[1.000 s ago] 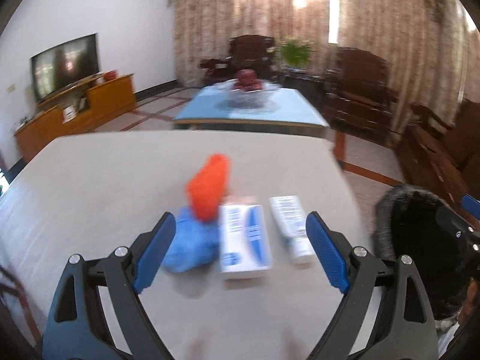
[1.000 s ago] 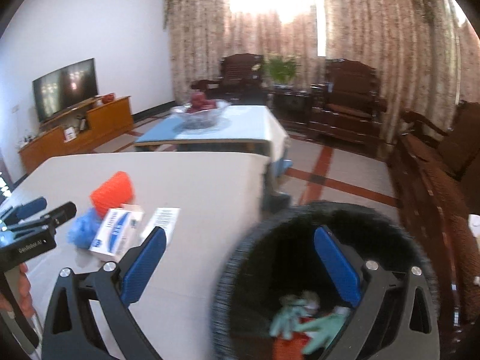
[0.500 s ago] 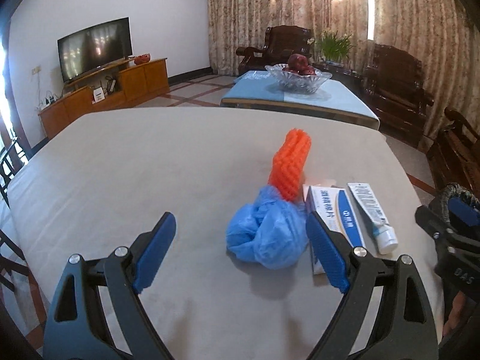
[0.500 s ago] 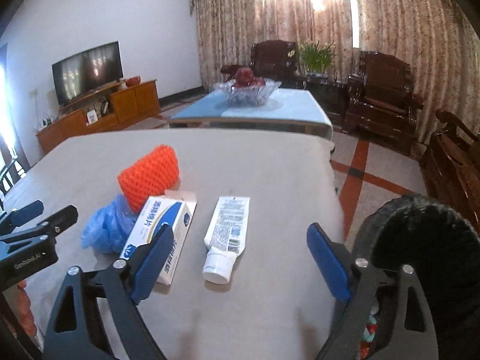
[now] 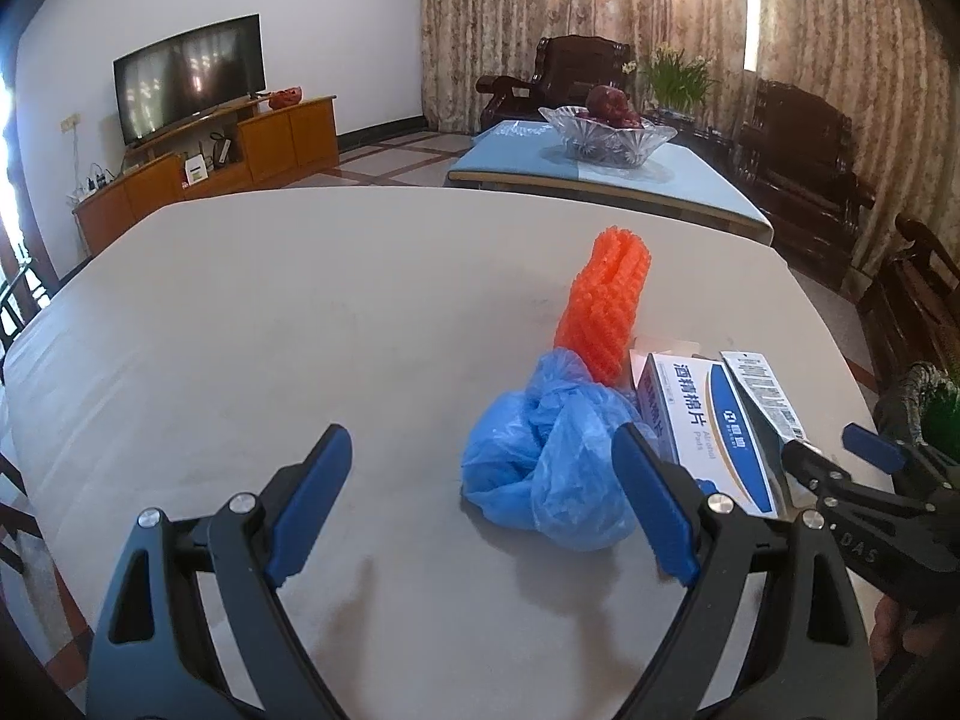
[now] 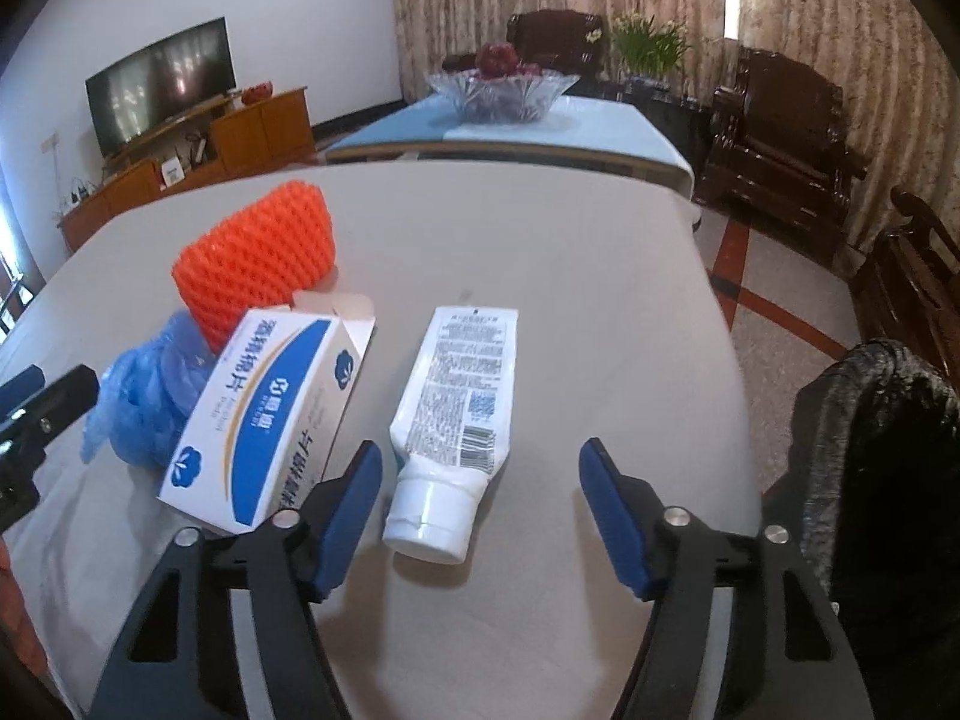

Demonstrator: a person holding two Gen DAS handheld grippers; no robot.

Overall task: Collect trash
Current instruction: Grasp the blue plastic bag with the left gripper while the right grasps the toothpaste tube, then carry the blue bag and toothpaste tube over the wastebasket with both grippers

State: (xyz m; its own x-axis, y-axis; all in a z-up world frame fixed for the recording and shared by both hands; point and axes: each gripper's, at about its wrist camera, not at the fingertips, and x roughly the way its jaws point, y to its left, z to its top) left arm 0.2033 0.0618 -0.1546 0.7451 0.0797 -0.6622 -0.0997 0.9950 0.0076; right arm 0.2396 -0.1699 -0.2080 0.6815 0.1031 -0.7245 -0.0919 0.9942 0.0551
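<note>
On the grey table (image 5: pixel 300 324) lie a crumpled blue plastic bag (image 5: pixel 546 450), an orange foam net (image 5: pixel 606 312), a white and blue box (image 6: pixel 270 414) and a white tube (image 6: pixel 456 420). My left gripper (image 5: pixel 480 504) stands open just short of the blue bag, which lies toward its right finger. My right gripper (image 6: pixel 480 510) hovers low at the tube's cap end; its jaws are closing, with the cap near the left finger and nothing pressed. The right gripper (image 5: pixel 840 456) also shows at the right edge of the left wrist view.
A black-lined trash bin (image 6: pixel 888 456) stands off the table's right edge. Beyond the table are a blue-topped table with a glass fruit bowl (image 5: pixel 606 132), dark wooden armchairs (image 6: pixel 780 126), a TV (image 5: pixel 186 78) on a wooden cabinet, and curtains.
Both grippers moved lower and nearer the trash on the table. The right one swung left from over the bin to the tube and its jaws narrowed. The left one shifted left toward the blue bag.
</note>
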